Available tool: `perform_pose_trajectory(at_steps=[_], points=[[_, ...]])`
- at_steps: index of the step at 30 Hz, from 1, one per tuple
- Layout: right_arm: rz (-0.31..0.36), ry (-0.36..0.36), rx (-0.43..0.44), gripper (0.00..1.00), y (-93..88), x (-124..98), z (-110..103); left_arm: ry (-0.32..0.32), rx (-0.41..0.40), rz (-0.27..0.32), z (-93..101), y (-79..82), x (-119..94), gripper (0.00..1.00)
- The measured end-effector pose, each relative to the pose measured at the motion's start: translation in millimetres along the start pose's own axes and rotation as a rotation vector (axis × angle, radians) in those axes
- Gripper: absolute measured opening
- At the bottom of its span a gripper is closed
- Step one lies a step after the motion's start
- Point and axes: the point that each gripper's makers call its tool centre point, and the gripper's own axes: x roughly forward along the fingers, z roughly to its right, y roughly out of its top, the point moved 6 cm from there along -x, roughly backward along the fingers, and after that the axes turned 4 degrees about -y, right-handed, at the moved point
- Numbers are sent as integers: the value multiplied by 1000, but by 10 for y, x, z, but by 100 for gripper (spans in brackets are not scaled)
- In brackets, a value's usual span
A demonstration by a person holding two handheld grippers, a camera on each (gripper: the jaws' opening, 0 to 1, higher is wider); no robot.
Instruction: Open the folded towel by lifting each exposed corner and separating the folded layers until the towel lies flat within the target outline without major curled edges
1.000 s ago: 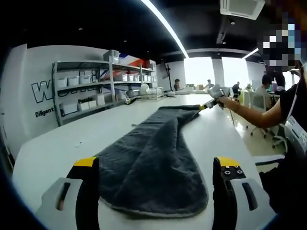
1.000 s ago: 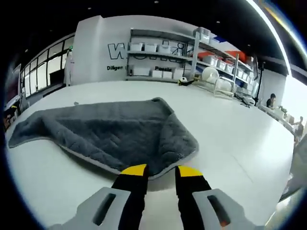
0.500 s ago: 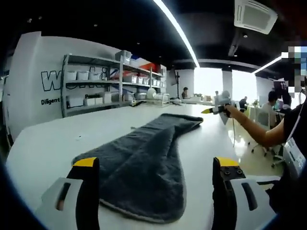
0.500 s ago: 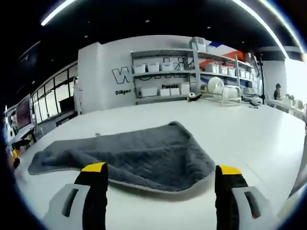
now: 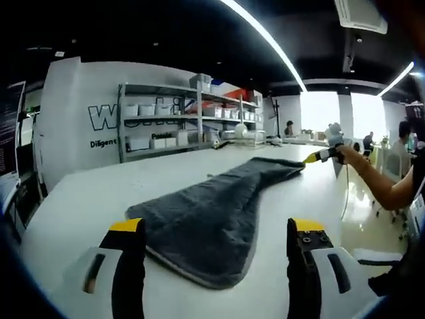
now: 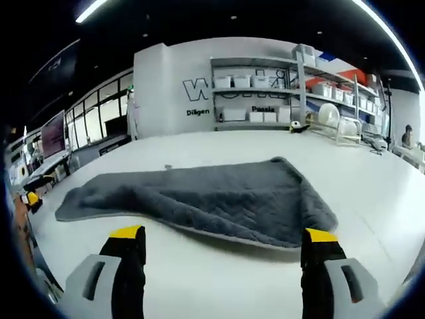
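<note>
The dark grey towel (image 5: 212, 209) lies stretched along the white counter (image 5: 86, 199), still folded over on itself, with a long crease running down its length. In the left gripper view its near end is wide and rounded and sits between and just beyond the left tongs (image 5: 216, 232), whose yellow-tipped jaws stand wide apart with nothing between them. The towel narrows toward its far end, where the right tongs (image 5: 312, 158), held in a person's hand (image 5: 346, 154), point at the far corner from the right; whether they touch the cloth cannot be told from here.

In the right gripper view the towel (image 6: 219, 199) lies across the counter (image 6: 219, 279) just beyond the right tongs (image 6: 222, 236), wider at the right and tapering to the far left. These jaws are also spread wide and hold nothing. The near edge of the towel rises slightly off the counter, showing a paler border.
</note>
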Motion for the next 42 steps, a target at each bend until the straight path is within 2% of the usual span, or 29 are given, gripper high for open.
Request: perform_pose_trajectory(at_steps=[4,5,7,10,14,22,26,31,34,39,42], points=[[-40,35,-29,100,-73,-34,-129,-40,2,-16,127,-105,58,68],[-36,37,-36,100,-74,-47,-150,-73,7,-36,171,-146,83,61],[-31,41,-42,100,-68,-61,-170,-117,19,-63,227,-214,142,54],[-28,69,-11,100,-71,-89,-214,-105,11,-96,229,-288,235,52],[-49,81,-22,99,-136,-113,-287,-76,26,-140,200,-374,308,38],[-49,91,-22,99,-180,-156,-339,-49,-8,-212,133,-511,409,28],[-53,110,-34,99,-184,-173,-418,-32,37,-224,107,-551,413,15],[-51,116,-35,99,-160,-165,-437,-42,26,-240,110,-593,407,8],[-50,116,-33,99,-143,-167,-442,-44,37,-266,126,-636,409,7],[-56,110,-41,99,-135,-176,-429,-43,51,-277,135,-626,400,7],[-61,110,-40,99,-143,-184,-423,-49,66,-281,143,-630,403,4]])
